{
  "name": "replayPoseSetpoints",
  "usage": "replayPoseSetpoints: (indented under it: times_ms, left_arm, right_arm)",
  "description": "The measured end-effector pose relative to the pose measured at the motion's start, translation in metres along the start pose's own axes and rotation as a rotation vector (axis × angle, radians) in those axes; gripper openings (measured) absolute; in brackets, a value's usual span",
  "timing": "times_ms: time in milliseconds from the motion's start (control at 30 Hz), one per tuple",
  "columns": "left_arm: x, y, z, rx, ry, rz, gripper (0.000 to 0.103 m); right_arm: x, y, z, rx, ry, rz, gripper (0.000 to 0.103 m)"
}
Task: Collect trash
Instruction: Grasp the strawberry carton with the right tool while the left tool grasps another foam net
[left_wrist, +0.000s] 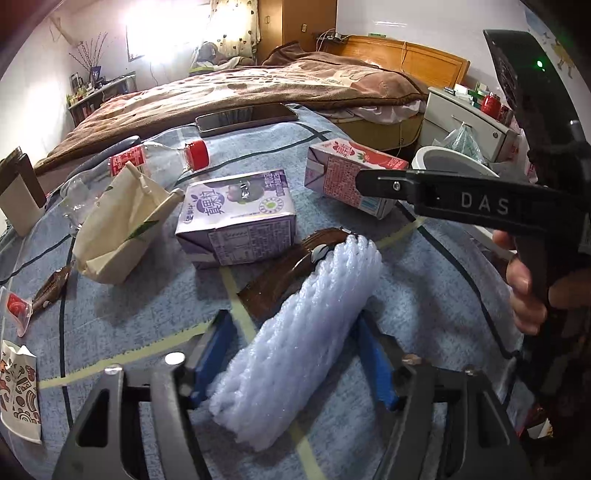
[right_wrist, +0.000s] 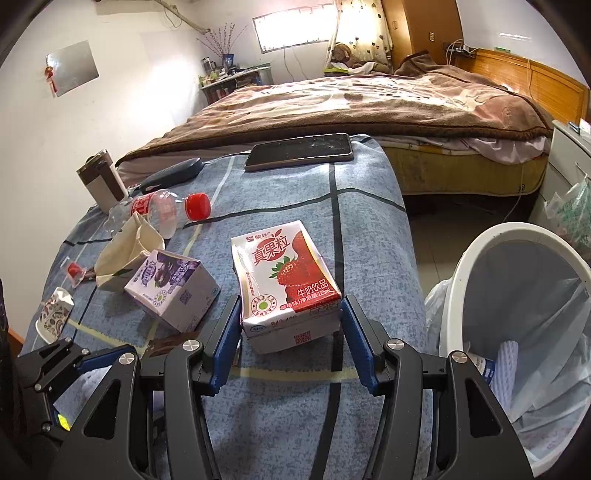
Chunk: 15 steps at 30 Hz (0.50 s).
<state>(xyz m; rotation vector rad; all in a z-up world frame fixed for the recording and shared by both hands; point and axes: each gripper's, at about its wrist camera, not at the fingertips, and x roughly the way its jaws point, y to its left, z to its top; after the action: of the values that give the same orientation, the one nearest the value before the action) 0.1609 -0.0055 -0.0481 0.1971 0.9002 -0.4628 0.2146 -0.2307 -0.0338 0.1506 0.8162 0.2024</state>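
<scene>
Strawberry milk carton (right_wrist: 286, 284) lies on my bench (right_wrist: 295, 424) between my right gripper's (right_wrist: 290, 347) pads, clamped; my left gripper (left_wrist: 291, 354) squeezes the white foam sleeve (left_wrist: 299, 339) beside it.

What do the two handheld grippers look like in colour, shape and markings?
Both the left gripper and the right gripper have black angular frames with triangular cut-outs, silver round bolts and blue ribbed pads on the jaws. Seen from the left wrist, the right gripper's black finger bears white letters "DAS".
</scene>
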Motion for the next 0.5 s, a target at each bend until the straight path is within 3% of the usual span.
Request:
replayPoseSetpoints:
  times_ms: [200, 500]
  left_arm:
    - [-0.001, -0.001, 0.0, -0.025, -0.009, 0.004, 0.035]
    - [-0.014, -0.005, -0.002, -0.051, -0.049, 0.022, 0.026]
  right_arm:
    - [-0.004, -0.002, -0.003, -0.009, -0.001, 0.005, 0.056]
    - [-0.015, -0.006, -0.008, -0.007, -0.017, 0.005, 0.055]
